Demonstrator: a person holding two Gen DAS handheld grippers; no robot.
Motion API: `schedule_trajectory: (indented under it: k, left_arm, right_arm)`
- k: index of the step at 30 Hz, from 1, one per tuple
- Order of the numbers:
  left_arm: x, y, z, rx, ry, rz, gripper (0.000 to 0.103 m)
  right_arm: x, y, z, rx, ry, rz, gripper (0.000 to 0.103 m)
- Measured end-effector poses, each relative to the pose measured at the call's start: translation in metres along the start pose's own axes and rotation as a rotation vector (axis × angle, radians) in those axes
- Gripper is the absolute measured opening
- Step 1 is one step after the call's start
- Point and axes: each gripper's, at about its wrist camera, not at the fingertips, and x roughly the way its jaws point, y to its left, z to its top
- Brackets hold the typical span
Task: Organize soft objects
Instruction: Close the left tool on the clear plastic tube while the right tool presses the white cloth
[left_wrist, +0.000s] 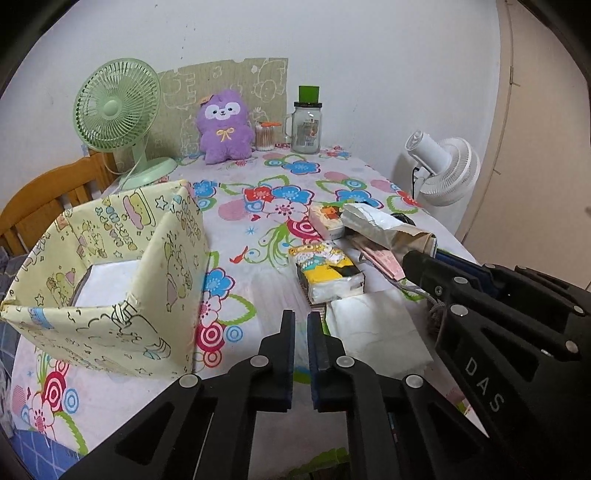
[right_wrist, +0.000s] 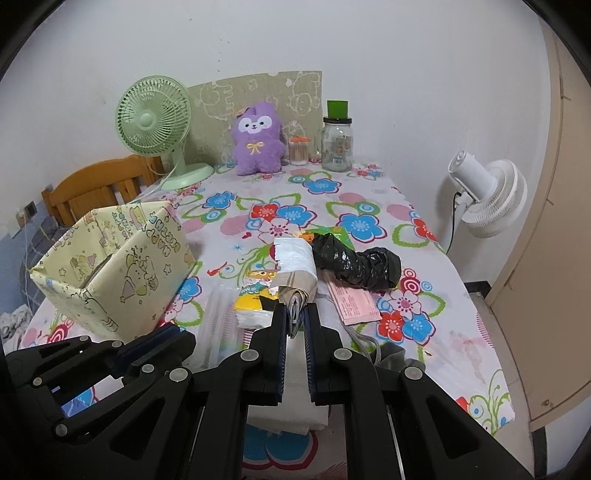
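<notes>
A yellow cartoon-print box stands on the table's left and holds something white; it also shows in the right wrist view. My right gripper is shut on a rolled paper-wrapped bundle, lifted above the table; the bundle shows in the left wrist view. My left gripper is nearly closed and empty, low over the table. A yellow tissue pack, a small tissue pack, a folded white cloth, a black plastic bag roll and a pink paper lie near the middle.
At the back stand a green desk fan, a purple plush toy, a cotton swab jar and a glass jar. A white fan stands off the table's right. A wooden chair is on the left.
</notes>
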Motion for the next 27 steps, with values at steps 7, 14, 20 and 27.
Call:
schedule_trajectory:
  k: [7, 14, 20, 27]
  left_arm:
    - [0.011, 0.001, -0.002, -0.010, 0.023, -0.006, 0.043]
    - [0.032, 0.005, -0.001, -0.028, 0.067, -0.002, 0.054]
    - [0.051, 0.006, -0.001, -0.039, 0.105, -0.002, 0.055]
    - [0.065, 0.009, -0.001, -0.051, 0.137, 0.002, 0.055]
  right_arm:
    - [0.005, 0.000, -0.004, -0.001, 0.017, 0.002, 0.012]
    - [0.023, -0.002, -0.005, 0.002, 0.050, 0.007, 0.012]
    - [0.039, -0.006, -0.006, 0.008, 0.084, 0.005, 0.012]
    - [0.052, -0.007, -0.006, 0.011, 0.109, 0.004, 0.012]
